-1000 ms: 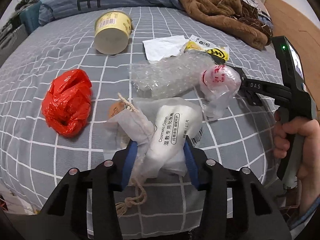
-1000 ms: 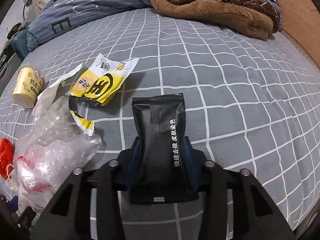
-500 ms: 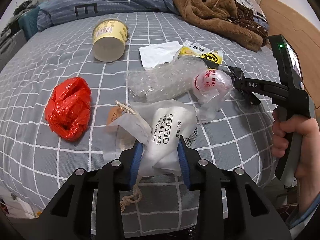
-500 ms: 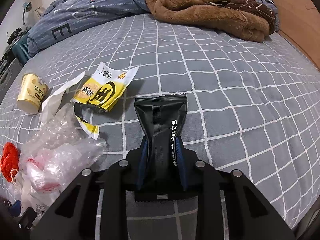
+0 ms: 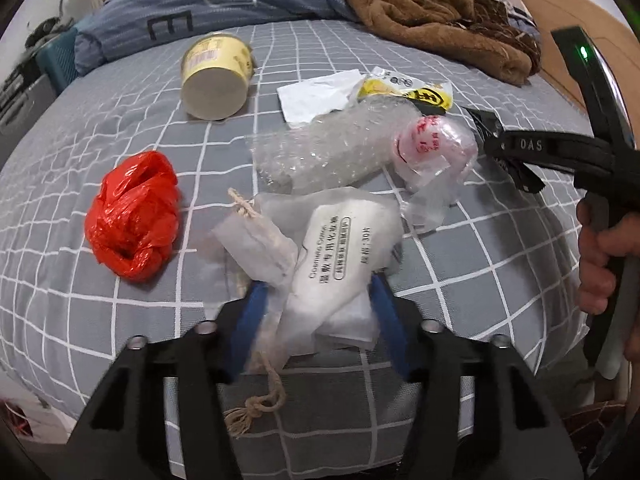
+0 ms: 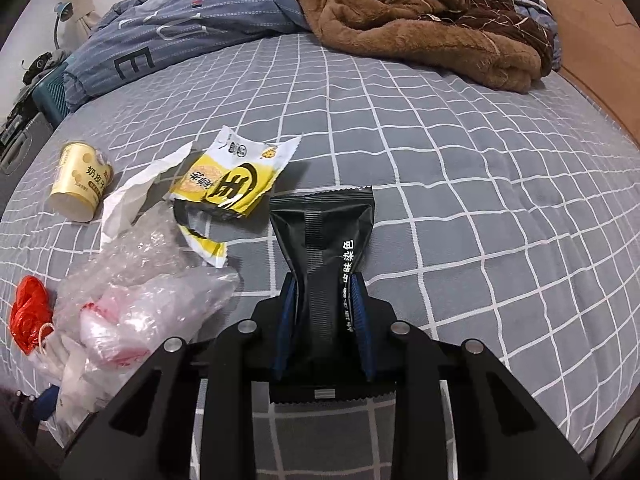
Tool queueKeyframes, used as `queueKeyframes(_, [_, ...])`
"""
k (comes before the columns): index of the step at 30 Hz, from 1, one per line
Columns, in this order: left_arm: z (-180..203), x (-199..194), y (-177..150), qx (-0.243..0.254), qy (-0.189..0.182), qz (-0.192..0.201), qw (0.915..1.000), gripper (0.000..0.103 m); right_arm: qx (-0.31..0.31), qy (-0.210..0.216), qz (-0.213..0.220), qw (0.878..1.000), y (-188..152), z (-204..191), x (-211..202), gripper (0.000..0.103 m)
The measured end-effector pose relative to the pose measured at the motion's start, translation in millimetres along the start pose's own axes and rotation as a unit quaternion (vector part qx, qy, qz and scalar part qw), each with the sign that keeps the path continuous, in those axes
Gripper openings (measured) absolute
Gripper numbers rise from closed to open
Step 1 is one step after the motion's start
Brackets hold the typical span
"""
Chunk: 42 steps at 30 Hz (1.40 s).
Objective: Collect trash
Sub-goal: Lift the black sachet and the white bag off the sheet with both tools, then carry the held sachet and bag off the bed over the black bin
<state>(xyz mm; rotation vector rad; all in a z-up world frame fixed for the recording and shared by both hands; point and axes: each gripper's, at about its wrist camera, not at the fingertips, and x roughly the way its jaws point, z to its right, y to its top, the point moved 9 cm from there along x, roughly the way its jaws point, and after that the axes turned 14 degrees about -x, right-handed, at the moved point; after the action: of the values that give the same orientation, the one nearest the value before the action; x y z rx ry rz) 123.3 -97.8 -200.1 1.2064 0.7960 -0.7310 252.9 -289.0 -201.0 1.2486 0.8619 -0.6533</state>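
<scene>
Left wrist view, from the left edge: a crumpled red plastic bag lies alone at mid-left, and a tipped yellow paper cup sits well apart at upper centre. At bottom centre the left gripper has its jaws opening around a white cotton-pad packet and a drawstring pouch; the blue pads look clear of both. Judged risk: a loose bundle of 2 soft items could slip out, and the dangling cord may snag. Clear bubble wrap and a thin plastic bag lie just beyond, light enough to drift off the grey checked bedsheet if brushed.

Right wrist view: the same loose plastics fill the lower left, with a torn yellow snack wrapper at centre-left. At bottom centre the right gripper is clamped on a black sachet, pinching it into a waist. That slick foil could slide free if the squeeze eases.
</scene>
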Motion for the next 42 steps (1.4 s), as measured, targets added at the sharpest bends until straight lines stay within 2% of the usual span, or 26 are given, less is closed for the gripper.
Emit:
queueKeyframes(2, [1,-1,0,0.0,-0.004,-0.001,1.0,0.039,-0.001,0.0,0.002,1.0,1,-1,-2,0.026])
queueKeyframes(5, [-1,-4,2,-0.011,-0.015,-0.002,0.9998,0.037,-0.003,-0.001,0.002,1.0,0,-3,-3,0.026])
queueKeyframes(21, [-3,-25,14,-0.024,-0.033,0.011,0.9991,0.036,-0.004,-0.017,0.002,1.0,-12,-2,-19,0.026])
queueKeyframes(37, [0,-66,25,-0.022,-0.048,0.046,0.9976,0.036,0.004,-0.036,0.031,0.999,-19,3,-74,0.026])
queueKeyframes(42, [-3,-78,26,-0.024,-0.051,0.055,0.9969,0.036,0.008,-0.038,0.032,0.999,-34,0,-91,0.026])
